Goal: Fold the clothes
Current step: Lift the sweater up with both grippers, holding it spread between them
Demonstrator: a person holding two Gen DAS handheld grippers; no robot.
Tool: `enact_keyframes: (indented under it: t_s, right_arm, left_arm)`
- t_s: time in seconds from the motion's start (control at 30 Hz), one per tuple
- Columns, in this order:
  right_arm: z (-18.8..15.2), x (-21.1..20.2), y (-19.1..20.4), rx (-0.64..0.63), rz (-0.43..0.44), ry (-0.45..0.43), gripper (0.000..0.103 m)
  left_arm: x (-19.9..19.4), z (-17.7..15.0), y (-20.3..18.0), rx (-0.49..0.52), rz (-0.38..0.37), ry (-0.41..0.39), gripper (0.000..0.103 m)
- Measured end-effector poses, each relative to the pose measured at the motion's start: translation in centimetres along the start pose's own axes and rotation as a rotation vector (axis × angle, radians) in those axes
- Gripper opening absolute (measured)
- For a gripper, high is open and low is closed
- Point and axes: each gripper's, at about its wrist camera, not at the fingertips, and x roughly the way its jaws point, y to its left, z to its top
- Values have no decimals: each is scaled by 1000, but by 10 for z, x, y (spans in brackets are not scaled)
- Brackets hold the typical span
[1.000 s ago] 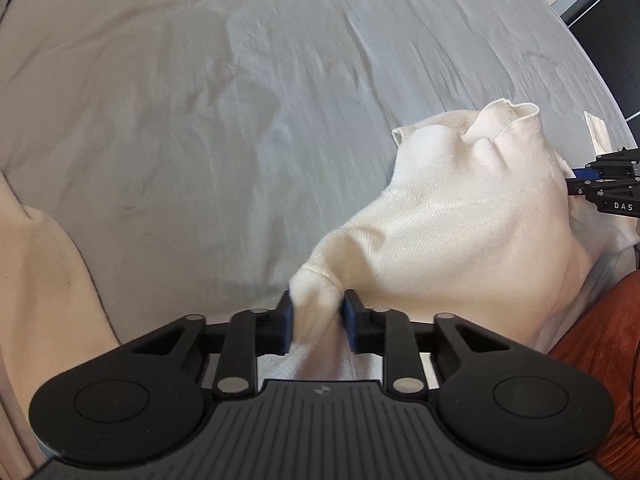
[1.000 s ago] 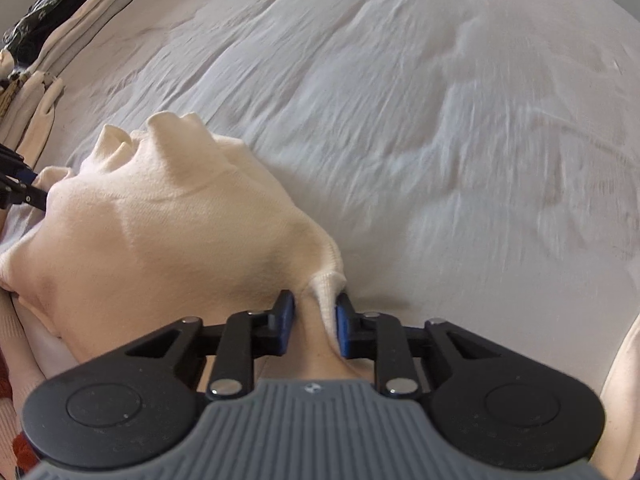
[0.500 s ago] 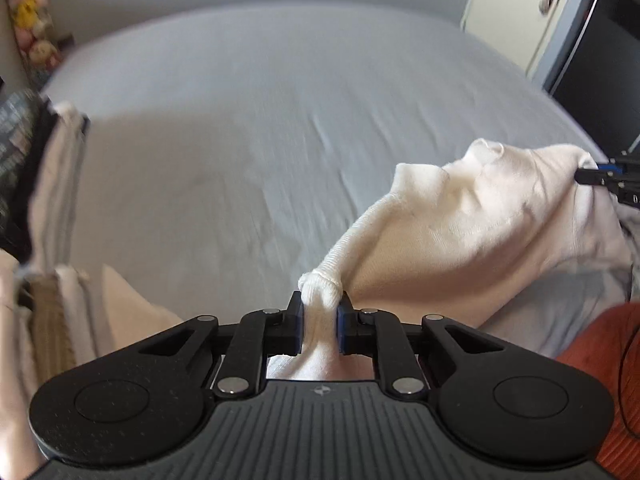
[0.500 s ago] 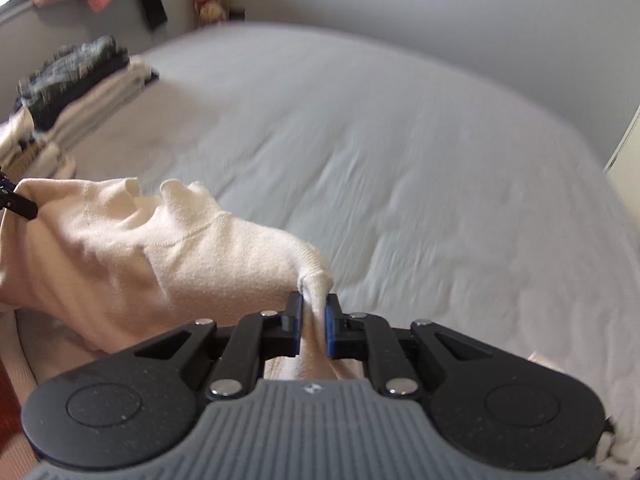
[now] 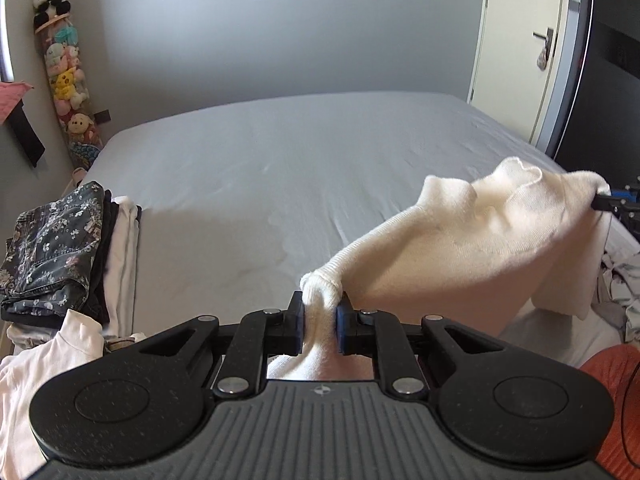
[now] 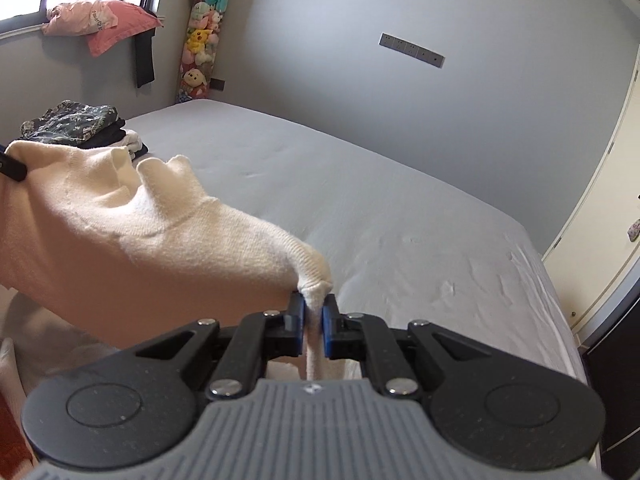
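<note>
A cream knit sweater (image 5: 472,248) hangs stretched in the air between my two grippers, above the grey bed (image 5: 280,168). My left gripper (image 5: 320,320) is shut on one bunched corner of it. My right gripper (image 6: 314,320) is shut on the other corner of the sweater (image 6: 120,240). The collar stands up at the top edge between them. The right gripper's tip shows at the right edge of the left wrist view (image 5: 616,202), and the left gripper's tip shows at the left edge of the right wrist view (image 6: 12,168).
A stack of folded clothes topped by dark floral jeans (image 5: 60,248) sits on the bed's left edge, also in the right wrist view (image 6: 80,124). A pale garment (image 5: 48,360) lies near it. Loose clothes (image 5: 620,280) lie at right. A door (image 5: 516,40) stands behind.
Both grippers have risen and tilted up from looking down at the bed to looking across the room, lifting the sweater off the sheet. Both stayed shut on it.
</note>
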Motion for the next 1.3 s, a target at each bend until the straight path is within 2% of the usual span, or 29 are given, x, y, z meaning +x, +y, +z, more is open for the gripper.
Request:
enact_keyframes:
  t_s: [0.13,0.2,0.47,0.73,0.87,0.97,1.07,1.17,1.3]
  right_arm:
    - [10,-30,-8,38,-33,-91,10]
    - [20,-47,-13,52,-46,-138,10]
    - [31,-69,-15,112,-36,-191,10]
    - [64,-154,-14,93,-106,-434,10]
    - [77,-194,-18,85,-133,-528,10]
    - [82,-208,-21,83,-138,-548,10]
    - [80,-203,-21,84,-137,-541,10]
    - [73,-185,-21,94,-126,-501,10]
    - [65,-140,-15,110,-106,-408,10]
  left_arm:
    - [-41,16,4,0,-20,-137,14]
    - [-55,27,3,7,-23,-168,14]
    - [-88,38,1,4,17,-286,10]
    - [-175,64,-9,15,9,-527,9]
    - [-208,76,-16,31,6,-590,9]
    - [-209,83,-19,48,10,-585,9]
    - [-192,87,-21,66,9,-553,9]
    - [-158,85,-24,75,6,-470,9]
    - [-93,81,-23,99,2,-338,9]
